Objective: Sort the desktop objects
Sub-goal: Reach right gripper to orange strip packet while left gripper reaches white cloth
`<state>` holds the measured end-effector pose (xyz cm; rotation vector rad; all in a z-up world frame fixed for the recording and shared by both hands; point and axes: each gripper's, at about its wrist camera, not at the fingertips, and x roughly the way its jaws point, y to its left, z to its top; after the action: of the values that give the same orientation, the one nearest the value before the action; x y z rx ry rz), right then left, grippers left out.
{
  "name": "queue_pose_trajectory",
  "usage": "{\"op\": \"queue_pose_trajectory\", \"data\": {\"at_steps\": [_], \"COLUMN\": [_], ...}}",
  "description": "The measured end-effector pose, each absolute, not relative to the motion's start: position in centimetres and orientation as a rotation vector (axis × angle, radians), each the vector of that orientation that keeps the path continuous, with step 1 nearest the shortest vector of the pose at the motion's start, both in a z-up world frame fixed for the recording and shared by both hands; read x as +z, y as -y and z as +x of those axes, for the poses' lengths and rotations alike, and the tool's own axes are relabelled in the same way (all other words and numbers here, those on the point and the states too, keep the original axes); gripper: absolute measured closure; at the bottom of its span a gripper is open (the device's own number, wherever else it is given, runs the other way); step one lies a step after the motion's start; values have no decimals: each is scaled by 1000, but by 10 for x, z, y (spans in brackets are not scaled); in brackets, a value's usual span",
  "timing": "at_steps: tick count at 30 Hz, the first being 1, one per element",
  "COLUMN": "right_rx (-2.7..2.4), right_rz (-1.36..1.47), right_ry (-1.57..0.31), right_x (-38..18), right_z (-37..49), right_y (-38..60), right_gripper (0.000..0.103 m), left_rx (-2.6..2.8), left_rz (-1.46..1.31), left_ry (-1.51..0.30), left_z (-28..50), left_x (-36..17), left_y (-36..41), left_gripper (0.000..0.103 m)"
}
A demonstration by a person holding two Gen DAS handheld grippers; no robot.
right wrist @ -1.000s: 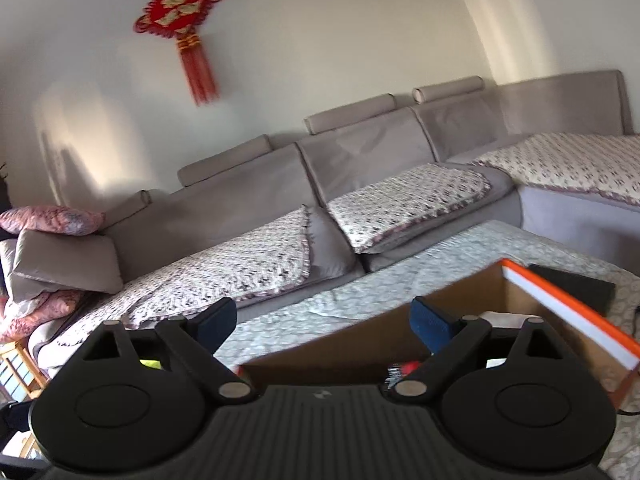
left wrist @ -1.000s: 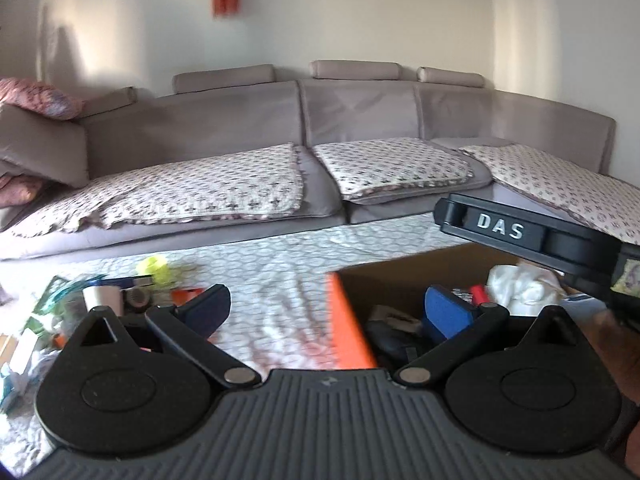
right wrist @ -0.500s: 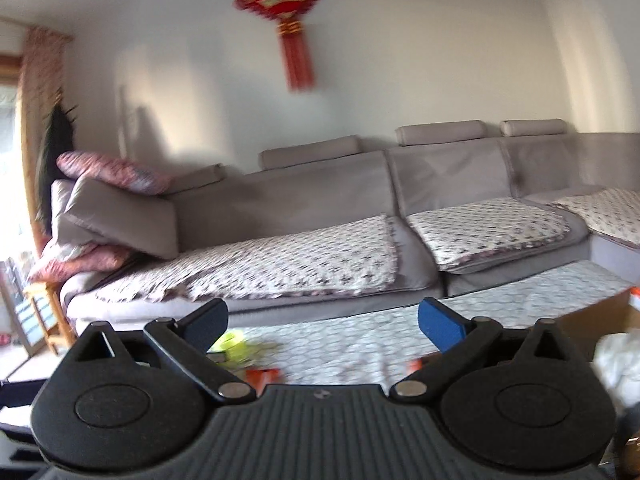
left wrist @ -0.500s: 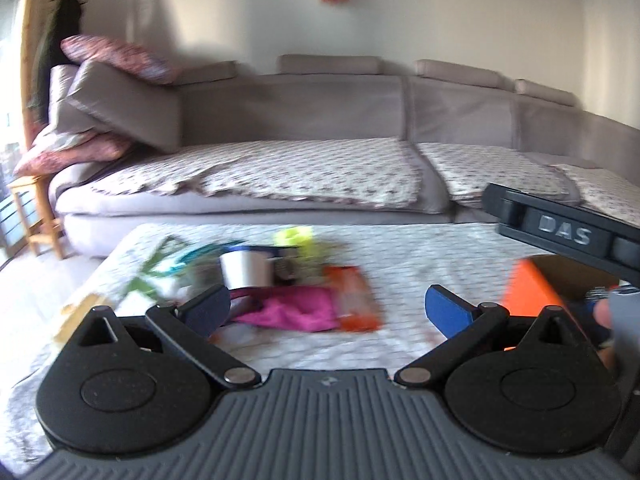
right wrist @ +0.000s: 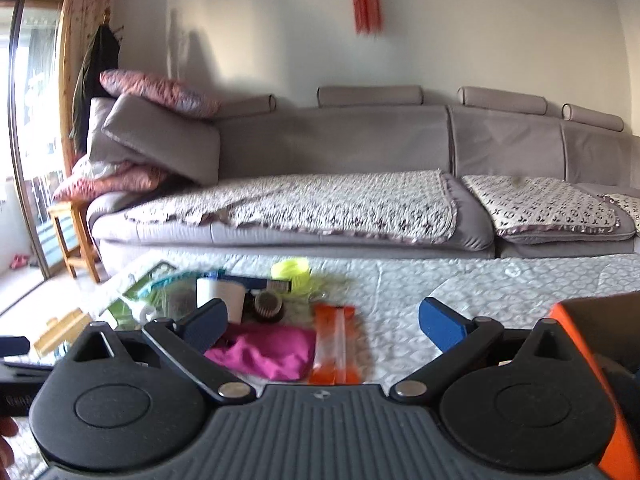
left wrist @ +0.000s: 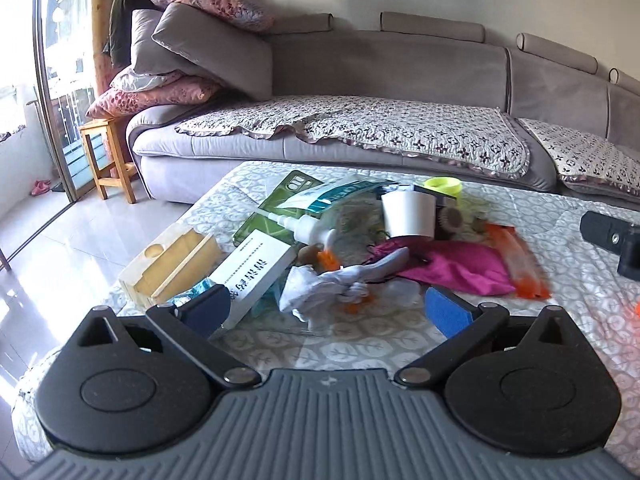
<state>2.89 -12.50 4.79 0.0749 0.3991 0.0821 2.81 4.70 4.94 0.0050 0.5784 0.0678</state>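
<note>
My left gripper (left wrist: 326, 312) is open and empty, just short of a pile of objects on the table. Right in front of it lie a white crumpled cloth (left wrist: 324, 290), a white printed box (left wrist: 256, 270), a magenta cloth (left wrist: 448, 264), an orange packet (left wrist: 518, 260), a white cup (left wrist: 408, 214), a white pump bottle (left wrist: 308, 226) and a wooden block (left wrist: 172, 262). My right gripper (right wrist: 322, 320) is open and empty above the magenta cloth (right wrist: 268, 352) and the orange packet (right wrist: 334, 344). The orange-edged cardboard box (right wrist: 592, 344) is at its right.
A grey sofa (left wrist: 400, 80) runs behind the table. A wooden stool (left wrist: 106, 152) and a glass door stand at the left. The table's near-left edge (left wrist: 120, 280) drops to tiled floor. The right gripper's body (left wrist: 612, 236) shows at the left view's right edge.
Both grippers have swung left, away from the cardboard box and over to the pile of objects. Both stayed open and empty.
</note>
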Motion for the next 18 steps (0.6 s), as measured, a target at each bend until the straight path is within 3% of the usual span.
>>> {"op": "queue_pose_trajectory", "data": {"at_steps": [18], "right_rx": [138], "right_rz": [31], "right_ry": [-404], "right_x": [7], "right_z": [46], "right_y": [103], "right_gripper": [0], "left_rx": [74], "left_rz": [-18], "left_ry": [-547], "left_z": [32], "left_x": [26], "left_y": [-71], "left_gripper": [0]}}
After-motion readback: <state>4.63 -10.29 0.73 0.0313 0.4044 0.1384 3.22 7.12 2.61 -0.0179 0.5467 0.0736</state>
